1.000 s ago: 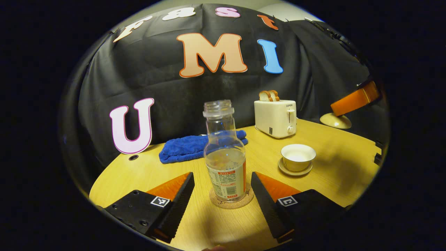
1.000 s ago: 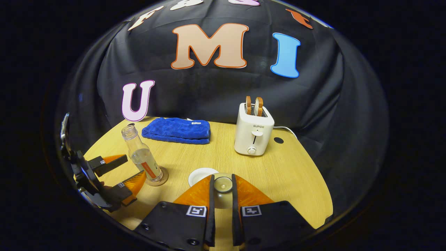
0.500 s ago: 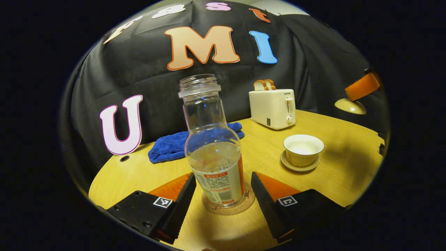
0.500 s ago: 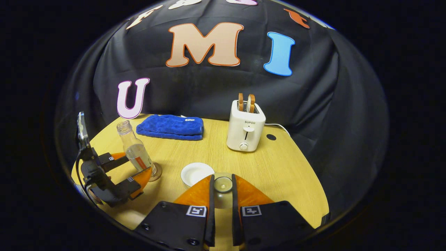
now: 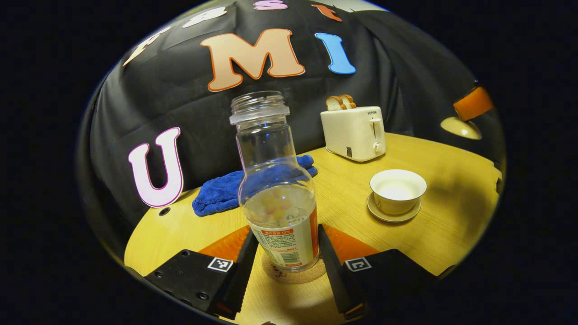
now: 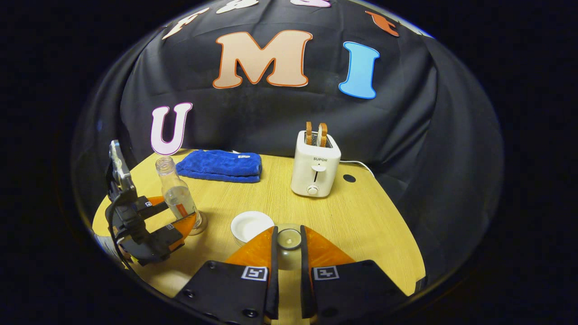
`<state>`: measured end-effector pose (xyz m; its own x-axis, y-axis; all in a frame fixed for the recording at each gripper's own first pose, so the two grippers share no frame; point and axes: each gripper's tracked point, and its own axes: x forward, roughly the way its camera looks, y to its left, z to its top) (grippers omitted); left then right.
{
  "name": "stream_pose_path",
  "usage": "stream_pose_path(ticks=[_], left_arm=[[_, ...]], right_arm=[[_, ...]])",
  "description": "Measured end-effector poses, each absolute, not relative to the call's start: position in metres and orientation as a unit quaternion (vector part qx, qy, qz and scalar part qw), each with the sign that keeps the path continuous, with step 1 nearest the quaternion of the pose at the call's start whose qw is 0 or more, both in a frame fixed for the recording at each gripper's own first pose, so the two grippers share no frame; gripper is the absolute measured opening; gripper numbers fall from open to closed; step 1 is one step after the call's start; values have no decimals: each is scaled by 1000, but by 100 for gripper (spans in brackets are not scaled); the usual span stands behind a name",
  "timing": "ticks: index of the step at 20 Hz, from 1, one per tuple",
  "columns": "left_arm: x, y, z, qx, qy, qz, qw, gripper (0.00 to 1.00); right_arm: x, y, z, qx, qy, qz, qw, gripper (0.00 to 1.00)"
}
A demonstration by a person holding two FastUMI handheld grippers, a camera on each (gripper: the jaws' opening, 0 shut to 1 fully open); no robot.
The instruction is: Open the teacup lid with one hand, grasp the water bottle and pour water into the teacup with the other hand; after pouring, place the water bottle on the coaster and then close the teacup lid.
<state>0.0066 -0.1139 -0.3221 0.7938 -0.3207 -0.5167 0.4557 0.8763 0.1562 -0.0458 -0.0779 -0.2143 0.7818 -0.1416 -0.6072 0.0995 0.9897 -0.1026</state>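
A clear, uncapped water bottle (image 5: pixel 275 180) with a little water stands on a cork coaster (image 5: pixel 293 276). My left gripper (image 5: pixel 287 232) is shut on its labelled lower body, one finger pressing each side. In the right gripper view the same bottle (image 6: pixel 176 194) sits between the left gripper's (image 6: pixel 178 213) fingers at the table's left. The open white teacup (image 5: pixel 397 189) rests on its saucer (image 5: pixel 393 214). My right gripper (image 6: pixel 287 230) is shut on the teacup lid (image 6: pixel 289 239) by its knob, held above and beside the teacup (image 6: pixel 248 225). That lid (image 5: pixel 460 128) also hangs at the far right in the left gripper view.
A white toaster (image 6: pixel 314 169) with two bread slices stands at the back of the wooden table (image 6: pixel 361 225). A folded blue towel (image 6: pixel 219 165) lies at the back left. Bare tabletop lies between bottle and teacup.
The left gripper moved in around the bottle and its fingers closed from a wide gap onto the bottle's sides. The right gripper stays shut on the lid, almost still.
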Motion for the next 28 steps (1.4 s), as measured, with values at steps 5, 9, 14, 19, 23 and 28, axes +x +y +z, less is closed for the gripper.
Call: stream_pose_path(ticks=[5, 9, 14, 19, 23, 28], left_arm=[[12, -107, -317, 214, 250, -196, 924, 73], [15, -98, -314, 286, 254, -188, 905, 72], [10, -101, -312, 369, 253, -201, 871, 72], [-2, -113, -318, 414, 265, -220, 843, 70], [-10, -115, -327, 470, 280, -226, 806, 70], [-7, -114, -330, 524, 295, -231, 765, 70]], right_arm=[[-47, -85, -215, -16, 317, -66, 946, 23], [-54, -97, -219, -12, 313, -73, 947, 20], [-62, -110, -225, 5, 310, -81, 947, 20], [-68, -124, -228, 4, 304, -87, 949, 20], [-75, -131, -233, 11, 306, -86, 948, 20], [-79, -140, -240, 25, 310, -84, 947, 22]])
